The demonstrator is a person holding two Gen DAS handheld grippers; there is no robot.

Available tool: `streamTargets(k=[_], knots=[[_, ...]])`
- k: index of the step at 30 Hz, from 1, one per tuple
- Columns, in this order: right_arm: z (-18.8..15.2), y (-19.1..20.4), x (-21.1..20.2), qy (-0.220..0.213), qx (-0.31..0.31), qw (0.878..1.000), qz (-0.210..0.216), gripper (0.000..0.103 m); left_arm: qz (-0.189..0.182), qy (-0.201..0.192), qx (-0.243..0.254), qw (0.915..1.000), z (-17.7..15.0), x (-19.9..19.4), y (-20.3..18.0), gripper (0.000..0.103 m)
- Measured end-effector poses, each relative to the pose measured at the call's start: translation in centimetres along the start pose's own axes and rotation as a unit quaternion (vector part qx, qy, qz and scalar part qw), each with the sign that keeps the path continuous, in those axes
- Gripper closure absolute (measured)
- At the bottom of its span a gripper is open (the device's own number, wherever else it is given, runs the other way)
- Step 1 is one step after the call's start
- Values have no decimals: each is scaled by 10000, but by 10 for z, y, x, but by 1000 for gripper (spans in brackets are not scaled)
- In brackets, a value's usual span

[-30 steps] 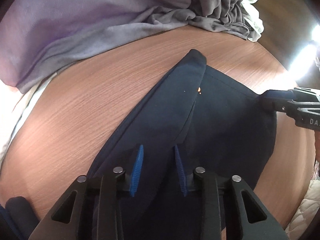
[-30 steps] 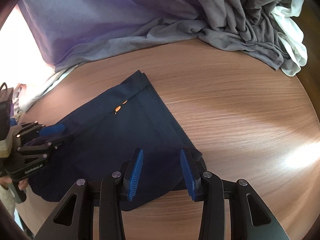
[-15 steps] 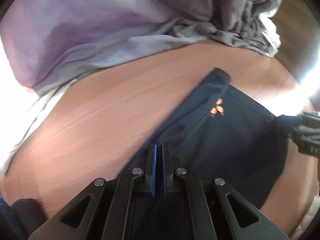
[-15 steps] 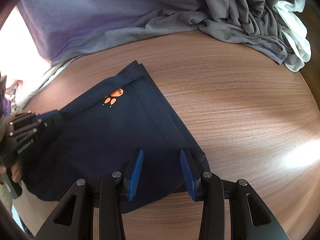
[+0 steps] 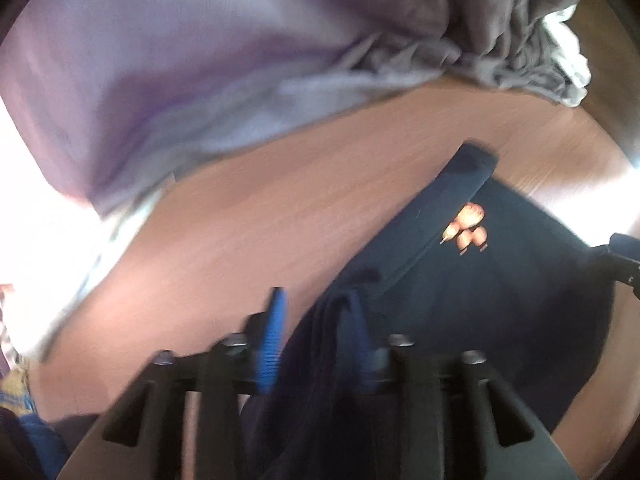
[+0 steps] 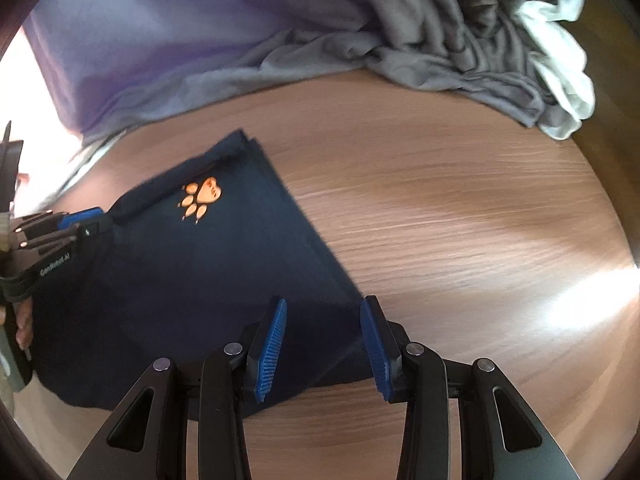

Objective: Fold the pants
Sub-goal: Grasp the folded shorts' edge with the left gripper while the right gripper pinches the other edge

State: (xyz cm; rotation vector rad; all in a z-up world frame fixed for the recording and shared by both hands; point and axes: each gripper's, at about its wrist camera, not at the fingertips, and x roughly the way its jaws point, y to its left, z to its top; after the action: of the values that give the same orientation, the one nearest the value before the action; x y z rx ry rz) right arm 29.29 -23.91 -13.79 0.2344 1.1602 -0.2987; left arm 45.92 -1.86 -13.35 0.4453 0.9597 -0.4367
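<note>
Dark navy pants (image 6: 180,280) with an orange paw print (image 6: 202,196) lie folded flat on the wooden table (image 6: 460,208). My left gripper (image 5: 316,300) is at their left edge. Its jaws are opening, and a ridge of navy cloth (image 5: 332,320) stands loosely between the blue pads. In the right wrist view the left gripper (image 6: 76,220) shows at the pants' far left side. My right gripper (image 6: 325,308) hovers open over the pants' near right corner, pads apart and gripping nothing. Its tip (image 5: 624,256) shows at the right edge of the left wrist view.
A lilac sheet (image 6: 160,48) and a crumpled grey garment (image 6: 460,40) with a white cloth (image 6: 564,76) are piled along the table's far side. Bare wood (image 6: 480,240) stretches to the right of the pants. A hand (image 6: 22,320) holds the left gripper's handle.
The left gripper shut on the pants' left edge, then spread its jaws again. The fold over the paw print was drawn aside, so the print now shows. The right gripper stayed put.
</note>
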Motion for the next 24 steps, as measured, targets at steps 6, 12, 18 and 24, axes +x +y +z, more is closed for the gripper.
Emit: streamTargets(k=[6, 12, 18, 24], knots=[[-16, -14, -24, -390, 520, 9977, 183, 63, -405, -573, 573, 9959, 19, -29, -15, 51], [-28, -16, -21, -317, 770, 9948, 584, 63, -1087, -403, 995, 9883, 40, -6, -37, 51], [-26, -22, -11, -297, 1041, 9923, 605, 63, -1539, -207, 1061, 9822, 52, 17, -55, 51], [-25, -27, -5, -254, 1220, 9904, 602, 63, -1567, -69, 1246, 9797, 60, 35, -67, 51]])
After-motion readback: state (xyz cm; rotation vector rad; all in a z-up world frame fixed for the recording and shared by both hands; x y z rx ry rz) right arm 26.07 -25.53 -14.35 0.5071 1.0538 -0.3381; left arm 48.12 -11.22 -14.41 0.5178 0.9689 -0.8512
